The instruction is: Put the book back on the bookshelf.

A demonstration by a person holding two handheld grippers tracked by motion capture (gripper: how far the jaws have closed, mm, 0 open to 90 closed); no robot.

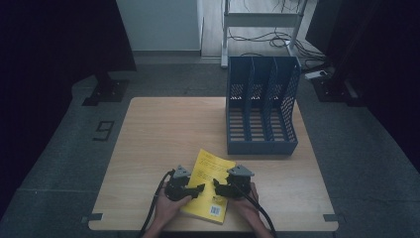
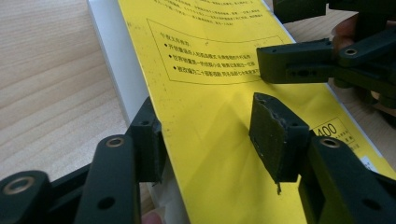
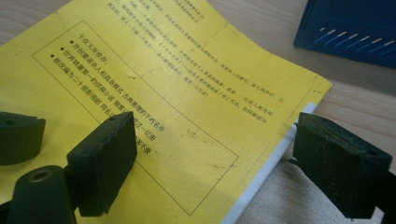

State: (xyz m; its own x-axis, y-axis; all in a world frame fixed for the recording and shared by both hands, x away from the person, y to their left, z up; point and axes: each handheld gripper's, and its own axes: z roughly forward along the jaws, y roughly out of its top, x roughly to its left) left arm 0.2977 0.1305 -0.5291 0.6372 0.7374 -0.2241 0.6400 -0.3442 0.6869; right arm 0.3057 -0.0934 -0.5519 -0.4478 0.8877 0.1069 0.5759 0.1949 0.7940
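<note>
Book edge half-caught, both jaws open.
My left gripper point(image 1: 198, 189) straddles the yellow book point(image 1: 210, 171) unpressed; right gripper point(image 1: 217, 186) gapes; covers could slip.

One yellow book point(image 1: 210, 184), one blue file rack point(image 1: 261, 104), two hand-held grippers, one table point(image 1: 158, 134)

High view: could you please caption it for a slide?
Two grippers, left and right, meet over a yellow book before a blue file rack.
</note>
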